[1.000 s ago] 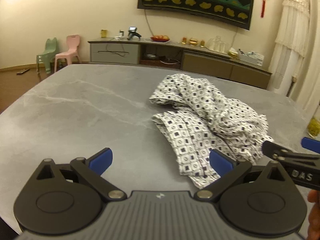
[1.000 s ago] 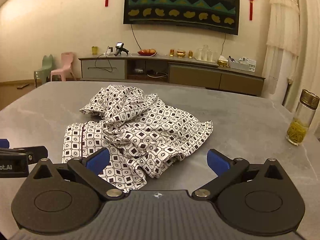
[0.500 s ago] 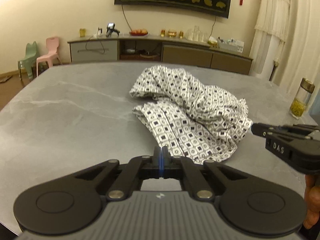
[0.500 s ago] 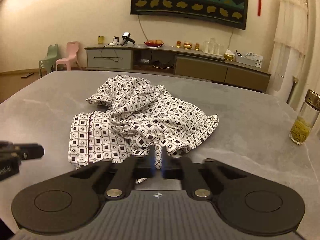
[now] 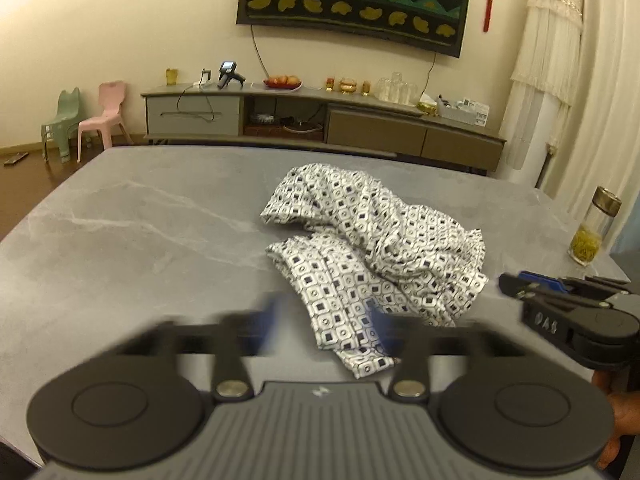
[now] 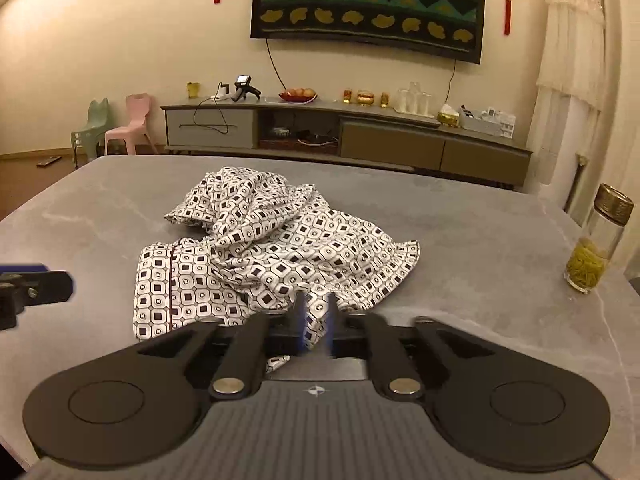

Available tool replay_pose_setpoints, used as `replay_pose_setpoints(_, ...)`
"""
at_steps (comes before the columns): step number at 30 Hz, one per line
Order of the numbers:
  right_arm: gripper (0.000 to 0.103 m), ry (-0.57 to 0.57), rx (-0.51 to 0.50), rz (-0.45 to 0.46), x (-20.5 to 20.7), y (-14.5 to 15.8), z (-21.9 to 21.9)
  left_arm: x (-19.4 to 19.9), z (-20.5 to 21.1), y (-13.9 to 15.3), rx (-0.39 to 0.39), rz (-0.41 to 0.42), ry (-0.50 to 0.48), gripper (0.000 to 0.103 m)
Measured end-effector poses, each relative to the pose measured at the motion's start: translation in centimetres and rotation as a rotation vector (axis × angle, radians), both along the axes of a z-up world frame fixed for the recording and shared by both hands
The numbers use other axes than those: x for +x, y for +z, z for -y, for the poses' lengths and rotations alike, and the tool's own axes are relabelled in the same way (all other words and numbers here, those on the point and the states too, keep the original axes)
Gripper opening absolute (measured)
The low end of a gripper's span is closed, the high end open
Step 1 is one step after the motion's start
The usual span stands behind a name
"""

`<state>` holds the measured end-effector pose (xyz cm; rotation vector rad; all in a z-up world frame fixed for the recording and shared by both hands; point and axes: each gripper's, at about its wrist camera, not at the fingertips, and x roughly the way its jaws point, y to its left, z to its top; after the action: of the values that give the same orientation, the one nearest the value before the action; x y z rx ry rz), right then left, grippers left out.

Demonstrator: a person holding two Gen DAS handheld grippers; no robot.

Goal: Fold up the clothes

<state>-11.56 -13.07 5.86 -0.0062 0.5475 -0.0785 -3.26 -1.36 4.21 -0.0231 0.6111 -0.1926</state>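
garment: a crumpled white garment [image 5: 372, 248] printed with small dark squares lies in a heap on the grey marbled table [image 5: 132, 240], towards the middle; one flatter part with a dark seam line reaches towards the near edge, the rest is bunched up behind it.
left gripper: the left gripper [image 5: 324, 328] hovers at the near edge of the garment, its blue fingertips blurred and set well apart; the jaws have just been opening, and they grip nothing, though the cloth's near corner shows in the gap between them.
right gripper: the right gripper [image 6: 316, 328] has its blue fingertips a narrow gap apart, also just been opening; a fold of cloth shows through the gap, but whether the pads touch it i cannot tell.
bottle: a clear bottle [image 6: 598, 240] with a brass-coloured cap and yellow-green contents stands upright at the table's right side, well apart from the garment.
background: a low tv cabinet [image 6: 344, 132] along the wall, a dark screen [image 6: 368, 4] above it.
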Motion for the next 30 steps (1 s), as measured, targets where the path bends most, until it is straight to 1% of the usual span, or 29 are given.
replay_pose_setpoints(1, 0.061, -0.003, 0.009, 0.002, -0.1, 0.1, 0.2, 0.0, 0.1, 0.1, 0.000, 0.005, -0.003, 0.096)
replay_pose_setpoints(2, 0.086, -0.006, 0.013, 0.007, -0.2, 0.1, 0.4, 0.1, 0.1, 0.3, 0.001, 0.009, -0.008, 0.100)
replay_pose_setpoints(3, 0.093, -0.009, 0.016, 0.013, -0.2, 0.1, 0.5, 0.3, 0.2, 0.3, 0.004, 0.005, -0.013, 0.102)
replay_pose_setpoints(6, 0.093, -0.016, 0.019, 0.001, 0.5, -0.1, 0.9, 2.2, 0.0, -0.2, 0.003, -0.038, -0.015, 0.103)
replay_pose_setpoints(9, 0.094, 0.002, 0.022, -0.017, 2.1, -1.0, 1.1, 4.9, -0.5, -1.7, -0.008, -0.091, 0.006, 0.103)
replay_pose_setpoints(11, 0.095, 0.042, 0.000, -0.022, 3.7, -1.8, 0.9, 6.7, -1.0, -3.1, -0.043, -0.124, 0.014, 0.103)
replay_pose_setpoints(13, 0.094, 0.077, -0.049, -0.048, 6.0, -2.8, 0.6, 8.5, -1.3, -4.7, -0.083, -0.159, 0.024, 0.103)
replay_pose_setpoints(14, 0.084, 0.096, -0.071, -0.064, 7.2, -3.4, 0.4, 9.4, -1.3, -5.6, -0.100, -0.179, 0.024, 0.103)
replay_pose_setpoints(15, 0.048, 0.128, -0.077, -0.102, 8.6, -4.0, 0.3, 10.3, -1.3, -6.5, -0.108, -0.201, 0.022, 0.103)
replay_pose_setpoints(16, 0.029, 0.142, -0.087, -0.146, 10.0, -4.3, 0.5, 11.3, -1.1, -7.3, -0.099, -0.219, 0.020, 0.103)
replay_pose_setpoints(17, 0.018, 0.152, -0.096, -0.183, 11.3, -4.4, 0.7, 12.2, -0.9, -8.1, -0.080, -0.235, 0.018, 0.098)
replay_pose_setpoints(18, 0.012, 0.141, -0.093, -0.159, 11.9, -3.6, 1.5, 13.0, -0.8, -8.7, -0.055, -0.237, 0.012, 0.094)
replay_pose_setpoints(19, 0.012, 0.122, -0.073, -0.113, 12.2, -2.1, 2.6, 13.6, -0.6, -8.9, -0.016, -0.219, 0.001, 0.088)
replay_pose_setpoints(20, 0.011, 0.091, -0.034, -0.052, 12.0, 0.0, 4.1, 14.1, -0.4, -9.0, 0.032, -0.194, -0.012, 0.063)
replay_pose_setpoints(21, 0.011, 0.059, 0.020, 0.013, 11.4, 2.2, 5.7, 14.6, -0.4, -9.0, 0.057, -0.180, -0.015, 0.048)
replay_pose_setpoints(22, 0.011, 0.031, 0.034, 0.029, 11.2, 2.8, 7.1, 15.1, -0.7, -8.9, 0.062, -0.178, -0.010, 0.017)
replay_pose_setpoints(23, 0.011, 0.002, 0.047, 0.044, 11.0, 3.3, 8.4, 15.6, -1.1, -8.8, 0.066, -0.175, -0.005, 0.000)
replay_pose_setpoints(24, 0.011, -0.027, 0.061, 0.059, 10.8, 3.8, 9.8, 16.1, -1.6, -8.6, 0.068, -0.169, 0.023, 0.000)
replay_pose_setpoints(25, 0.011, -0.055, 0.075, 0.075, 10.6, 4.4, 11.1, 16.6, -2.4, -8.5, 0.065, -0.159, 0.074, 0.000)
replay_pose_setpoints(27, 0.011, -0.113, 0.104, 0.098, 10.3, 5.2, 13.8, 16.9, -4.4, -8.0, 0.038, -0.145, 0.158, 0.000)
replay_pose_setpoints(29, 0.011, -0.168, 0.156, 0.007, 11.2, 2.1, 16.1, 16.5, -6.4, -7.2, 0.004, -0.123, 0.207, 0.000)
replay_pose_setpoints(30, 0.011, -0.187, 0.193, -0.016, 11.3, 0.8, 16.9, 16.2, -7.1, -6.7, -0.008, -0.111, 0.217, 0.000)
